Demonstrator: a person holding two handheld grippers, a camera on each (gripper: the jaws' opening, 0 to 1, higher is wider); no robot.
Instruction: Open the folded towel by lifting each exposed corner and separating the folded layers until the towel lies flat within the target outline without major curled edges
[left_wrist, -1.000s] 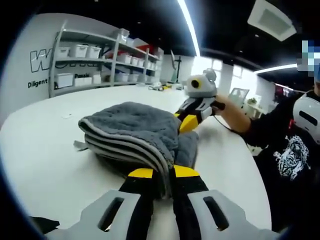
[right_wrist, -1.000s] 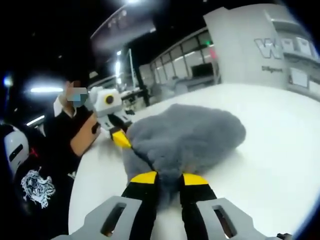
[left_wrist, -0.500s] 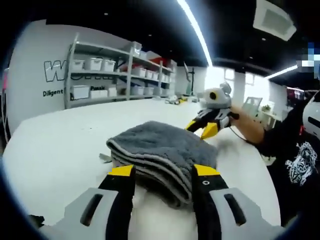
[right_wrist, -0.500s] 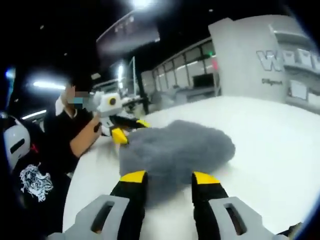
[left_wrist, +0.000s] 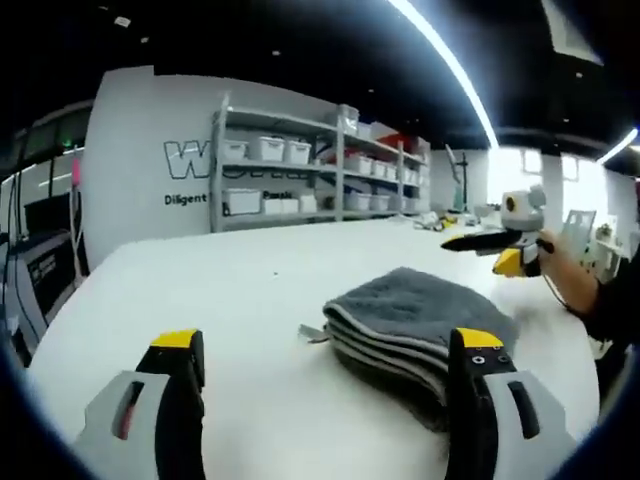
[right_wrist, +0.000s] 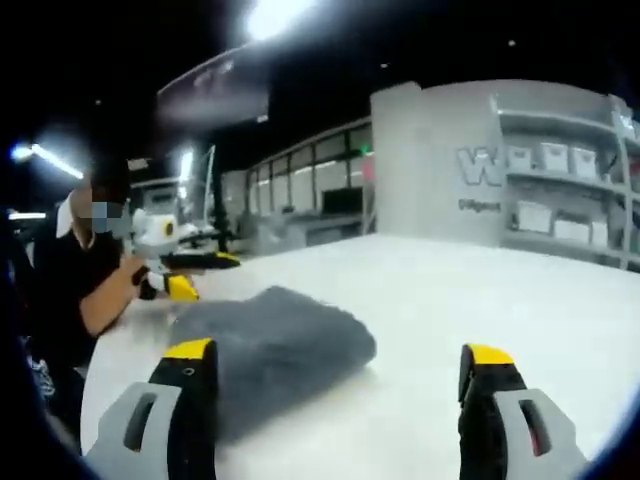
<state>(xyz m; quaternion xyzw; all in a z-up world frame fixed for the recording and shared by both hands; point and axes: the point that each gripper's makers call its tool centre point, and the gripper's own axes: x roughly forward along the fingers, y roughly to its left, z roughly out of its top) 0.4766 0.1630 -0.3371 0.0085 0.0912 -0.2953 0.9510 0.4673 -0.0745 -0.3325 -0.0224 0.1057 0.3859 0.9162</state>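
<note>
Both claws have let go and spread; towel (left_wrist: 415, 325) lies folded, blurred.

Plush grey cloth towel (left_wrist: 415, 320), smooth matt white table (left_wrist: 200, 290), matt plastic claws

Colours on the white table (left_wrist: 200, 300)
Grey towel (left_wrist: 415, 310) edged with paler stripes; grippers (left_wrist: 325, 375) grey-bodied, jaws black, tipped yellow.

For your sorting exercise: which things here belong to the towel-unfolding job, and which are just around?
Job: folded grey towel, left gripper, right gripper, white table.
Around: shelves with white bins, wall lettering.
</note>
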